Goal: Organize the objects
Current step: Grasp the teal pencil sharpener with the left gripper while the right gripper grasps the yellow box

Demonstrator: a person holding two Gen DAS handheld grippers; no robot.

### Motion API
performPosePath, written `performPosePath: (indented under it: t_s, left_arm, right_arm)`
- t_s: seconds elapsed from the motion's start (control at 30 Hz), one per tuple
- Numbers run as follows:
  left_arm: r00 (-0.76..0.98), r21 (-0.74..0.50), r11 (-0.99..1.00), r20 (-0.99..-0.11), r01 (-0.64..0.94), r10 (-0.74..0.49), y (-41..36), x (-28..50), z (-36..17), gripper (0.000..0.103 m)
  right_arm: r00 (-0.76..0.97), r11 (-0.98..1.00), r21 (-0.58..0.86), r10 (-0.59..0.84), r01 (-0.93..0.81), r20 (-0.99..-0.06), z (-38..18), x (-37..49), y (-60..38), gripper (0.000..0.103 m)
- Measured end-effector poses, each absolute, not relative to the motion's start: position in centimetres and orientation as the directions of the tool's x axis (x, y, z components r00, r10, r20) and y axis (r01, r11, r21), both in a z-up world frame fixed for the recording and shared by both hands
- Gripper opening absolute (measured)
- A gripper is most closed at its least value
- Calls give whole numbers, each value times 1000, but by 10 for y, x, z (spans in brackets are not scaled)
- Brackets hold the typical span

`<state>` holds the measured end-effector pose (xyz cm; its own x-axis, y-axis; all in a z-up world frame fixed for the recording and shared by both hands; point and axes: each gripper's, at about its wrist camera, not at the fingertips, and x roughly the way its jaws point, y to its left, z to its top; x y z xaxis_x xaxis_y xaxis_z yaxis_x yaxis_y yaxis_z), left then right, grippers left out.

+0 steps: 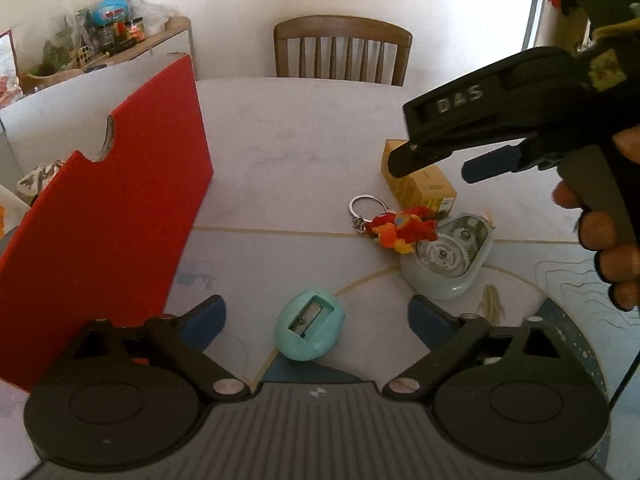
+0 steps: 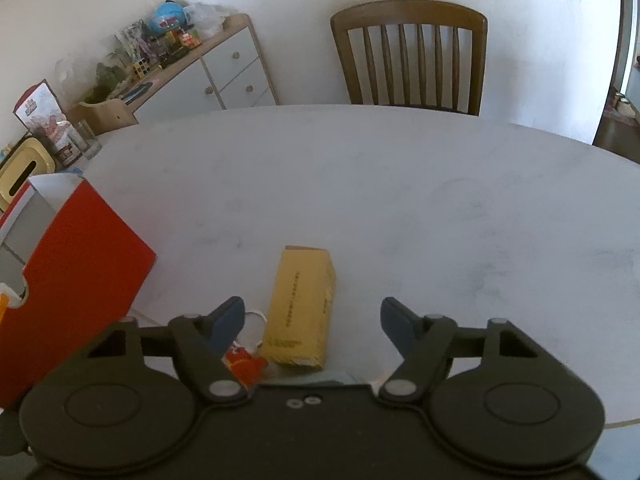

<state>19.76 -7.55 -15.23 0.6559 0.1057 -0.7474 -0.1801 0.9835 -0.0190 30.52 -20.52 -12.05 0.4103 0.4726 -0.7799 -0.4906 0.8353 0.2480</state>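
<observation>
1. Table (image 2: 360, 184): pale, rounded top carrying all task items; a wooden chair (image 2: 412, 52) stands at its far edge.
2. Left gripper (image 1: 316, 320): fingers spread wide, holding nothing. The teal egg-shaped pencil sharpener (image 1: 310, 326) lies on the table between the two blue fingertips, touching neither.
3. Right gripper (image 2: 312, 320): fingers spread apart, holding nothing. In the left wrist view it hangs above the yellow box (image 1: 420, 184), gripped by the person's hand (image 1: 608, 248).
4. Yellow box (image 2: 302, 308): lies flat on the table, long axis pointing away from the right wrist camera, its near end between the right gripper's fingertips without contact.
5. Red keychain figure (image 1: 404, 228): lies with its metal ring (image 1: 366, 204) just beside the yellow box, touching the rim of the pale green tape dispenser (image 1: 448, 260).
6. Red box (image 1: 108, 208): stands open on the table's left side, well apart from the small items.
</observation>
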Motion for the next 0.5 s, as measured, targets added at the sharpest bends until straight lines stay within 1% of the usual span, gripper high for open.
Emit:
performPosePath:
  t_s: [0.03, 0.1, 0.23, 0.27, 0.33, 0.4, 0.5]
  left_arm:
    - [653, -21, 983, -751, -180, 104, -75, 198, -152, 83]
    - [647, -14, 983, -754, -183, 110, -76, 198, -152, 75]
    - [649, -21, 983, -753, -182, 104, -76, 198, -149, 59]
    - [649, -21, 983, -753, -184, 105, -76, 198, -148, 57]
    - [653, -21, 983, -750, -182, 105, -77, 197, -146, 49]
    - [651, -11, 984, -751, -180, 111, -79, 197, -145, 44]
    - [649, -4, 984, -752, -178, 115, -79, 197, -145, 36]
  right_arm:
    - [412, 838, 245, 467, -487, -782, -122, 306, -202, 69]
    - [408, 842, 243, 461, -482, -788, -125, 308, -198, 62]
    - [397, 843, 243, 456, -481, -797, -128, 311, -191, 52]
    - [398, 844, 241, 453, -479, -798, -128, 311, -190, 49]
    - [395, 846, 241, 450, -475, -801, -128, 312, -188, 43]
    - [396, 849, 239, 446, -471, -803, -128, 313, -186, 35]
    - [400, 853, 231, 437, -467, -805, -128, 313, -185, 31]
